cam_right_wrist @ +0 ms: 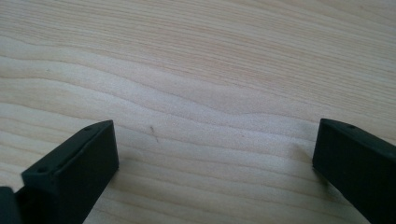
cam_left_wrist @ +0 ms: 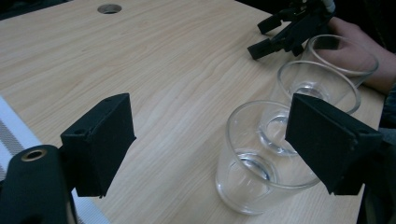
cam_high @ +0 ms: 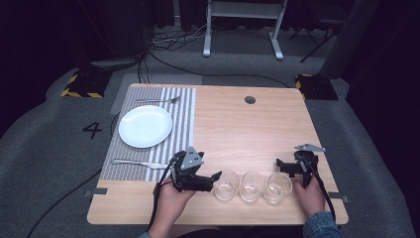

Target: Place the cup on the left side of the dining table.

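Two open grippers flank a row of three glasses at the table's near edge.

High view: the left gripper (cam_high: 216, 177) sits just left of the left glass (cam_high: 226, 185); the middle glass (cam_high: 251, 186) and right glass (cam_high: 277, 187) stand beside it, with the right gripper (cam_high: 280, 163) just above the right glass, and a plate (cam_high: 145, 126) well apart on a striped mat (cam_high: 183, 119). Left gripper view: jaws stand wide, holding nothing, the left glass (cam_left_wrist: 254, 163) upright by the right-hand jaw. Right gripper view: jaws wide apart over bare table (cam_right_wrist: 201, 70), empty.
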Available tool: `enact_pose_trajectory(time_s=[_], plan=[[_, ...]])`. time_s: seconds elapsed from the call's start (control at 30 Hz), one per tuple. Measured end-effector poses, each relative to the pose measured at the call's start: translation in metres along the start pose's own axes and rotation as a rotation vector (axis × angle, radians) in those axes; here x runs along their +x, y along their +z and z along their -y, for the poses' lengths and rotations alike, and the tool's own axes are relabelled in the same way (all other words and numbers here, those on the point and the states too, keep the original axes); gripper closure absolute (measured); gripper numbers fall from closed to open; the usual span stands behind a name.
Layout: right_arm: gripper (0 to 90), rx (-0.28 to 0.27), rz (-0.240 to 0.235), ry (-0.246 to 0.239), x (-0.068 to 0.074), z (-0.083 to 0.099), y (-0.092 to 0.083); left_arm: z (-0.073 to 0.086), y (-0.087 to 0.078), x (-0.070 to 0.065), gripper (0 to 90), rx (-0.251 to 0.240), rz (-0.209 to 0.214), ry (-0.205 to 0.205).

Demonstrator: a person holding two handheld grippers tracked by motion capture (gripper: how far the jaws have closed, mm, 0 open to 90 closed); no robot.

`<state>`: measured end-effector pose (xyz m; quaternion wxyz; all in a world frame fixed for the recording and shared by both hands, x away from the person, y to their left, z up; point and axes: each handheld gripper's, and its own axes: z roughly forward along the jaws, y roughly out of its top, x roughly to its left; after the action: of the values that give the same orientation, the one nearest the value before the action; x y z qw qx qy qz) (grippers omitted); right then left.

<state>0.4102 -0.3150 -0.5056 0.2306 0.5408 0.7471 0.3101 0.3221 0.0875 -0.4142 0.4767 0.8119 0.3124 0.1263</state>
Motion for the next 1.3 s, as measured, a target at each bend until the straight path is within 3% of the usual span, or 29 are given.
enact_pose_trajectory(time_s=[0.13,0.33,0.47,0.57,0.73,1.03,1.3], plan=[[0.5,0.0,0.0,0.001,0.0,0.0,0.0,0.001,0.006,-0.004,15.3,-0.008,0.037,-0.003],[0.5,0.0,0.0,0.0,0.0,0.0,0.0,0.003,0.02,-0.012,12.6,0.027,0.088,-0.01],[0.5,0.0,0.0,0.001,0.0,0.0,0.0,0.009,0.031,-0.017,9.5,0.044,0.104,-0.033],[0.5,0.0,0.0,0.0,0.0,0.0,0.0,0.012,0.034,-0.018,9.0,0.043,0.102,-0.03],[0.5,0.0,0.0,0.0,0.0,0.0,0.0,0.017,0.043,-0.025,8.5,0.032,0.135,-0.028],[0.5,0.0,0.0,0.0,0.0,0.0,0.0,0.029,0.061,-0.032,8.5,0.06,0.153,-0.02],[0.5,0.0,0.0,0.0,0.0,0.0,0.0,0.038,0.07,-0.034,14.7,0.085,0.106,0.003]])
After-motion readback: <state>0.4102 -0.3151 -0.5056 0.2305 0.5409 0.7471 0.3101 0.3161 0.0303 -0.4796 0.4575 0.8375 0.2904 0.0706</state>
